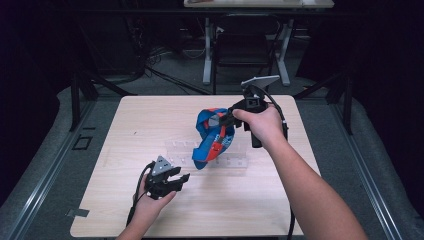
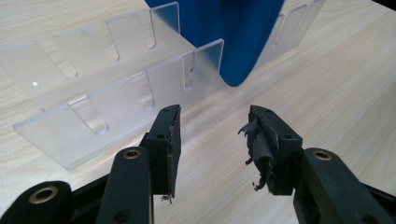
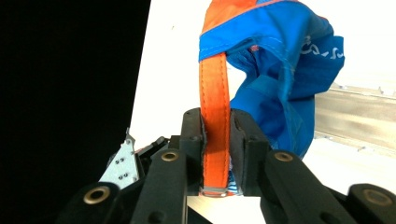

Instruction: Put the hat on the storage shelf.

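A blue cloth bag with an orange strap hangs over a clear slotted acrylic rack in the middle of the table. My right gripper is shut on that strap, lifting the bag from above, and the rack lies behind it. My left gripper rests low near the table's front, in front of the rack, open with nothing between its fingers. In the left gripper view the open gripper faces the rack, and the bag's blue bottom dips into a slot.
The pale wooden table has bare room on its left and front. Beyond its far edge stand a dark chair and a white-legged desk, with cables on the floor. Metal floor rails run along both sides.
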Motion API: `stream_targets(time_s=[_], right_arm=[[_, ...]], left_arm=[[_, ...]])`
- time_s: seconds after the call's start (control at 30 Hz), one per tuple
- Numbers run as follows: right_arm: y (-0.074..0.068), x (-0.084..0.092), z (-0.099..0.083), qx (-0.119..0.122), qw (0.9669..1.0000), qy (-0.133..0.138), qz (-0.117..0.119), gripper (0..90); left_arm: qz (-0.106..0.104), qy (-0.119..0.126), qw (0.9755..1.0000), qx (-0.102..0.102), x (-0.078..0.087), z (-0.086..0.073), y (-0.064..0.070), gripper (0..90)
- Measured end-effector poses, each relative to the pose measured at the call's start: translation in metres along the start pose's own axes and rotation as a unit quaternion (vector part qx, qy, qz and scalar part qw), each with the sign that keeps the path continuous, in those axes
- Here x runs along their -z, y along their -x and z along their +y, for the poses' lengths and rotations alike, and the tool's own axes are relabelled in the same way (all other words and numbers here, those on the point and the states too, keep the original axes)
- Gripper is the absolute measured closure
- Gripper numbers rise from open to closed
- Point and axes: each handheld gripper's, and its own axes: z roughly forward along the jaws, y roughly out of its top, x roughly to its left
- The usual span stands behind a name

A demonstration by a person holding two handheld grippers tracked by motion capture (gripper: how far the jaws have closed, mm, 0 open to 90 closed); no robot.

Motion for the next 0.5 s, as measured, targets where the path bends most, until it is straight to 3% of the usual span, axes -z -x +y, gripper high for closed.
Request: stream_targets(time_s=[0.2,0.5], right_arm=[[0.006,0.005,-0.002,-0.006,0.9997,0.022,-0.003,68.7],[0.013,0.015,-0.008,0.020,0.9987,0.038,-0.027,60.0]], left_arm=[[-0.003,0.004,1.0000,0.008,0.007,-0.007,-0.002,53.8],[-0.003,0.006,0.9994,0.033,0.014,-0.023,-0.013,52.3]])
